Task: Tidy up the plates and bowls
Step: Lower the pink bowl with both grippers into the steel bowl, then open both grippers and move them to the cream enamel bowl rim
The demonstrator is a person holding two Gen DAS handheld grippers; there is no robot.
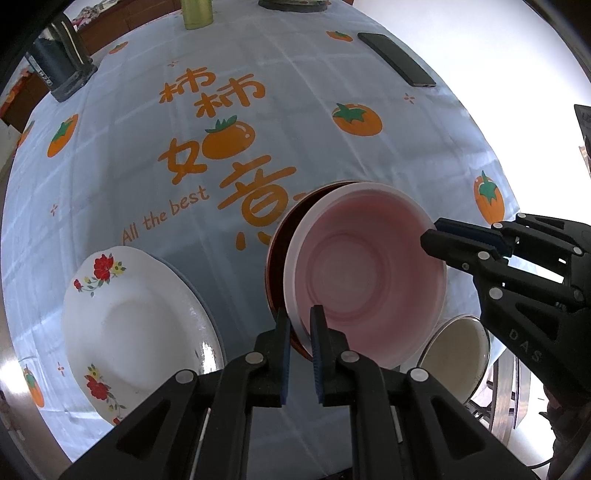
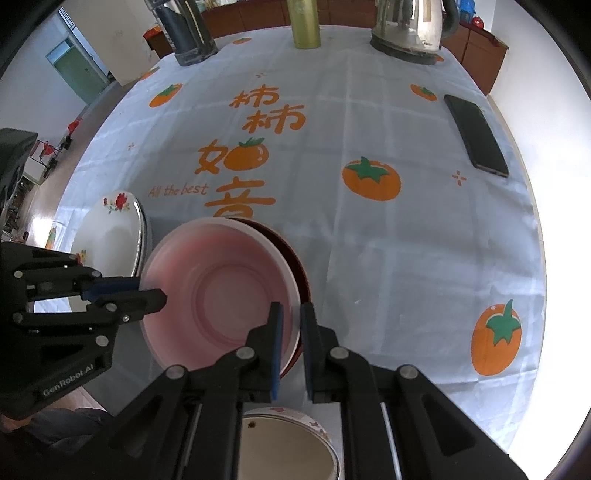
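1. A table covered by a pale blue cloth (image 2: pixel 369 236) printed with orange fruit is seen from above; a kettle (image 2: pixel 406 29), a green bottle (image 2: pixel 303 26) and a dark phone (image 2: pixel 476 134) are set toward its far side.
2. A flowered white plate (image 1: pixel 140 332) is placed at the near left, seemingly on top of another plate.
3. A pink bowl (image 1: pixel 365 277) is nested in a dark red bowl (image 2: pixel 295 258) near the middle, both held tilted above the cloth.
4. A metal-rimmed bowl (image 2: pixel 288 443) is seen lower down, at the near edge beneath the grippers.
5. The left gripper (image 1: pixel 300 354) is clamped on the left rim of the pink bowl.
6. The right gripper (image 2: pixel 291 350) is clamped on the opposite rim; the red rim is probably caught too.
7. The bowls are thus spanned between both grippers, neither arm nearer. The plate lies left, the metal-rimmed bowl nearer; the next move is judged to turn on which is chosen.
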